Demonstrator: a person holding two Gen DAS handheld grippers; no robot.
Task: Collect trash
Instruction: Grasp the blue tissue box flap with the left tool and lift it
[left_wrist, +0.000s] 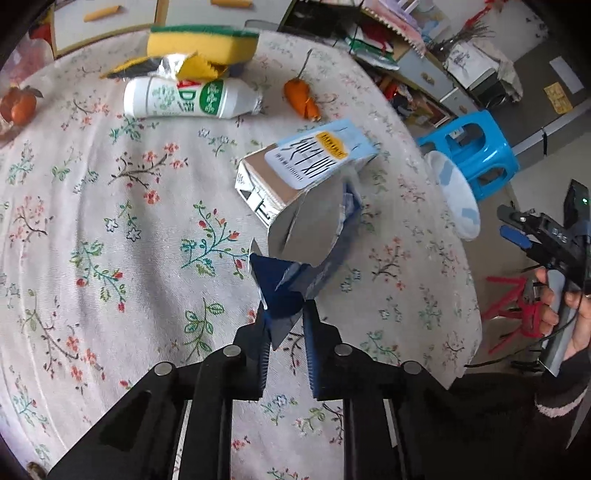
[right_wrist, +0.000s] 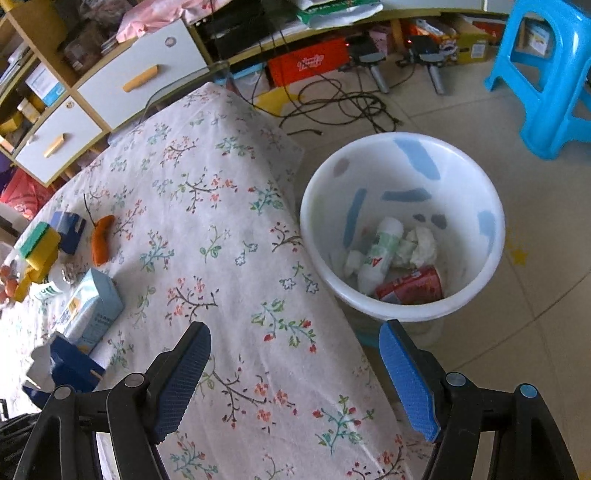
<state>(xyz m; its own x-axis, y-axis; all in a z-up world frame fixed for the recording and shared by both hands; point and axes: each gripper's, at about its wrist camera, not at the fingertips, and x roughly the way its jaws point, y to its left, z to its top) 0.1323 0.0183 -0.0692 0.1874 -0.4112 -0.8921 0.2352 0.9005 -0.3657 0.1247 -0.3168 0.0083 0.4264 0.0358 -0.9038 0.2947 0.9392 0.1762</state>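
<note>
My left gripper (left_wrist: 286, 317) is shut on the dark blue flap of an opened light-blue milk carton (left_wrist: 310, 177), which hangs tilted just above the floral tablecloth (left_wrist: 110, 229). The same carton (right_wrist: 92, 310) shows at the left of the right wrist view. A white plastic bottle (left_wrist: 188, 99) with a green label lies on its side farther back. My right gripper (right_wrist: 295, 345) is open and holds nothing, over the table's corner. The white trash bin (right_wrist: 402, 229) stands on the floor beside the table with a bottle, tissues and a red carton inside.
A yellow-green sponge (left_wrist: 203, 42), a foil wrapper (left_wrist: 173, 66), a carrot (left_wrist: 301, 98) and an orange fruit (left_wrist: 22, 107) lie at the far side of the table. A blue plastic stool (right_wrist: 546, 74) and cables (right_wrist: 340, 107) are on the floor beyond the bin.
</note>
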